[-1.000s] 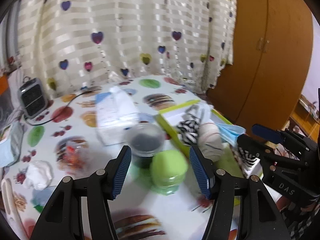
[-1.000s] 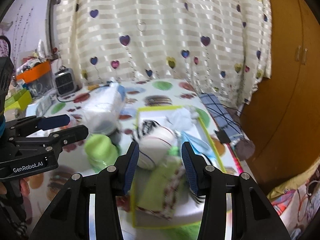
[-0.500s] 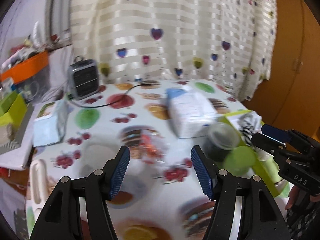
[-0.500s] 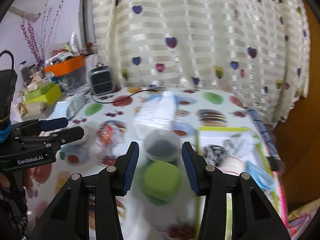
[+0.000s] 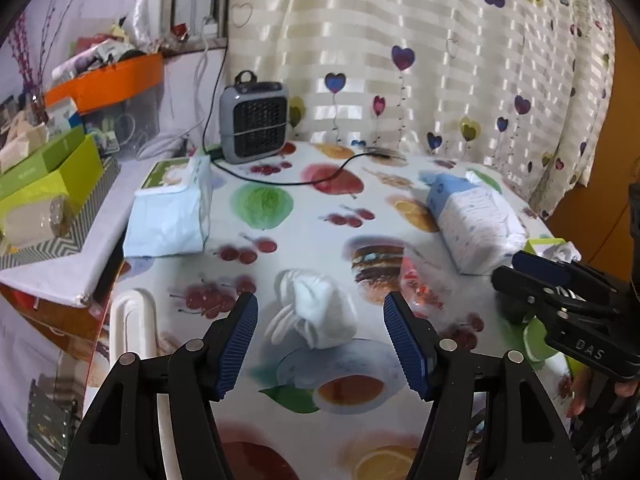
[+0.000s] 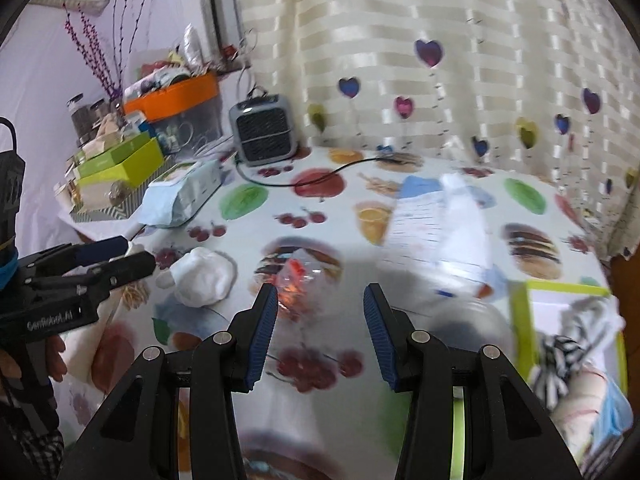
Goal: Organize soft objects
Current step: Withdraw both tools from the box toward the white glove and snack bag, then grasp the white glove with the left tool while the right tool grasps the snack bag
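Note:
A white bundled soft cloth (image 5: 316, 312) lies on the fruit-print tablecloth (image 5: 280, 208), just ahead of my left gripper (image 5: 320, 344), in line with the gap between its fingers. The left gripper is open and touches nothing. In the right wrist view the same bundle (image 6: 202, 278) sits left of centre, with the left gripper (image 6: 100, 260) beside it. My right gripper (image 6: 320, 336) is open and empty above the cloth. A green-rimmed box (image 6: 520, 320) at the right holds a zebra-striped soft item (image 6: 560, 356) and other soft pieces.
A clear bag with red contents (image 6: 296, 280) lies ahead of the right fingers. A white-blue tissue pack (image 5: 472, 224), a light-blue wipes pack (image 5: 172, 208) and a grey heater (image 5: 256, 120) with its black cable (image 5: 280, 182) sit further back. Cluttered boxes stand at the left.
Both grippers swung left, away from the green-rimmed box and the green-lidded jar. The white bundle has come in front of the left fingers. Neither gripper took hold of anything.

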Demonstrator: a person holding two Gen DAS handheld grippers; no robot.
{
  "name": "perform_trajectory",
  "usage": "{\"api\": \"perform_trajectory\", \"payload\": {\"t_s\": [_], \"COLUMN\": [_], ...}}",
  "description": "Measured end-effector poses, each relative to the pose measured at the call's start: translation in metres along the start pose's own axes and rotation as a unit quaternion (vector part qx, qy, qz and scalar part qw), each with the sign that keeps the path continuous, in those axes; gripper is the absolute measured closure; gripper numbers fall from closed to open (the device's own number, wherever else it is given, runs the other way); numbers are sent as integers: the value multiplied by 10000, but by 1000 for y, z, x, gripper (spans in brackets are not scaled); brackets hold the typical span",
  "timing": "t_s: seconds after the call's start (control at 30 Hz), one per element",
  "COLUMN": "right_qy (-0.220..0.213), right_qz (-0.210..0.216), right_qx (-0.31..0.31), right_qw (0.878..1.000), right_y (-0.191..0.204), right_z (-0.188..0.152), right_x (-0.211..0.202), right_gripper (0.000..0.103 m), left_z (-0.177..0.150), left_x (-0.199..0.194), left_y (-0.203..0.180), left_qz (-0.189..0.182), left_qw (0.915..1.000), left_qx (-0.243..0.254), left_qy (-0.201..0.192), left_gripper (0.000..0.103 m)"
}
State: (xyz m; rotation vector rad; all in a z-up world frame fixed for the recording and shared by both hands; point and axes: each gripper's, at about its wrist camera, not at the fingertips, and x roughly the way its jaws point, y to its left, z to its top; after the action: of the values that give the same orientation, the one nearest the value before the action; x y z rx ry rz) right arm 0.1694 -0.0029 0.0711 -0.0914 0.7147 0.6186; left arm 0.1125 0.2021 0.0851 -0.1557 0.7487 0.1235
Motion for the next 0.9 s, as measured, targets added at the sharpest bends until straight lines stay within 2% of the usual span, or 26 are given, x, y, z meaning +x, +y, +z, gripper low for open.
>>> {"api": "perform_trajectory", "payload": {"t_s": [0.17, 0.27, 0.4, 0.67, 0.77, 0.9], "right_qy": [169, 195, 422, 672, 749, 888], "right_qz": [147, 122, -24, -48, -121, -299], "right_qx": [46, 117, 21, -143, -228, -412], "right_qw": [9997, 9997, 9991, 9976, 9969, 9947], "right_y": [8, 12, 15, 20, 21, 24], "right_z": [6, 9, 8, 4, 4, -2], "right_x": [26, 38, 57, 80, 85, 94], "right_gripper": [57, 57, 57, 57, 47, 45], "left_z": [-3, -2, -1, 6, 5, 3], "left_x": [17, 29, 41, 67, 75, 84], "left_y": [6, 12, 15, 13, 11, 12], "left_qz": [-57, -235, -191, -186, -131, 39], "left_qw": [9997, 9989, 9984, 9975, 9970, 9965], "left_qx": [-47, -204, -301, -417, -410, -432], "left_qy": [223, 340, 429, 540, 642, 720], "left_gripper": [37, 35, 34, 34, 34, 34]}}
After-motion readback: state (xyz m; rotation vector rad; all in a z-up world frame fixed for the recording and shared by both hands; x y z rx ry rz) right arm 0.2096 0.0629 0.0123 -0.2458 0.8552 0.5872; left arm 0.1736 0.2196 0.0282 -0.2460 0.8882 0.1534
